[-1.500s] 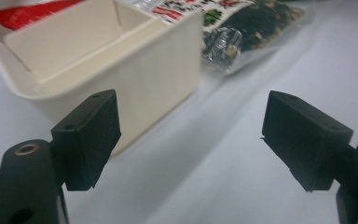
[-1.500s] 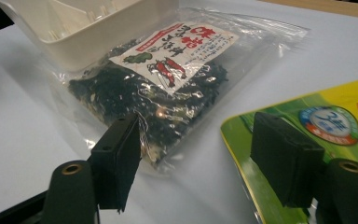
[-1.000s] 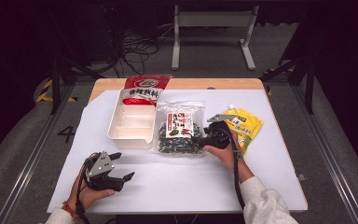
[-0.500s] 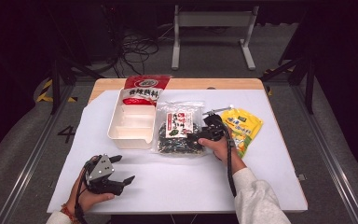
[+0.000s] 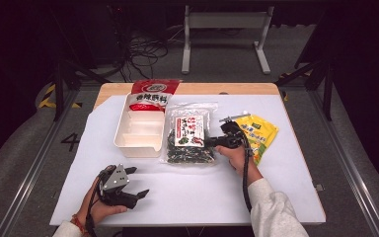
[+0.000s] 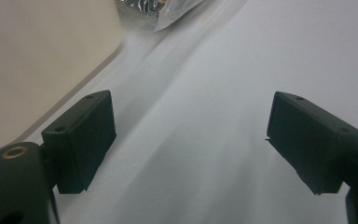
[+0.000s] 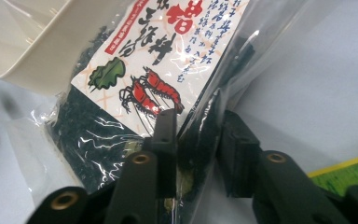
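**A recording studio or lab, not a home**

The table [image 5: 192, 197] with its white sheet stands alone in a dark room on grey carpet. At twelve o'clock a metal stand [image 5: 224, 37] rises beyond it, and at eleven o'clock loose cables [image 5: 140, 49] lie on the floor. At nine o'clock the floor bears a painted number [image 5: 71, 142] and yellow-black hazard tape [image 5: 54, 96].

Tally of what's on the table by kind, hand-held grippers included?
Snack bags: 3 – red bag, clear seaweed bag, yellow bag
Divided trays: 1 – white tray
Hand-held grippers: 2 – left hand-held gripper open, right hand-held gripper pinching the seaweed bag's edge
Total: 6
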{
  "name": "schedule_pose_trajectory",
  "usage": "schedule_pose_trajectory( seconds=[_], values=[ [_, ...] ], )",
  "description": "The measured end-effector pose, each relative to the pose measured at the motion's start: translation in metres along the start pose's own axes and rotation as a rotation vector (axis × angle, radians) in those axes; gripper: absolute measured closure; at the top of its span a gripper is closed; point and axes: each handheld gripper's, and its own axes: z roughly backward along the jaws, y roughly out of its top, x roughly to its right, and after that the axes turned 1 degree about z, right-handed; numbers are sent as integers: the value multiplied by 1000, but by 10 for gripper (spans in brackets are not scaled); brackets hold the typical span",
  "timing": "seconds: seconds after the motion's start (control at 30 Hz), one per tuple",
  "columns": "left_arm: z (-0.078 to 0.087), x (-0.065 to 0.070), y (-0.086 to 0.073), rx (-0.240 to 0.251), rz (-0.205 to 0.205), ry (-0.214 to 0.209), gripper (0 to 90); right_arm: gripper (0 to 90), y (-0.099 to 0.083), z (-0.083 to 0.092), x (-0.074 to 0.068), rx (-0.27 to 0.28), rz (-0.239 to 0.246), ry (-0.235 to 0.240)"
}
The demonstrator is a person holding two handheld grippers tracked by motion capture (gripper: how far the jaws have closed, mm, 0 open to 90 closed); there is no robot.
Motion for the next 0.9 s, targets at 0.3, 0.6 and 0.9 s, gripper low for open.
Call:
schedule_pose_trajectory(
  seconds=[0.3,0.6,0.9],
  values=[
    [-6,-2,6,13,17,-36,159,812,-10,6,-5,74,38,-12],
    [-6,-5,19,60,43,-53,149,818,-27,29,-22,173,230,-36],
    [-6,-3,50,132,36,-60,141,820,-46,51,-34,276,387,8]
  ],
)
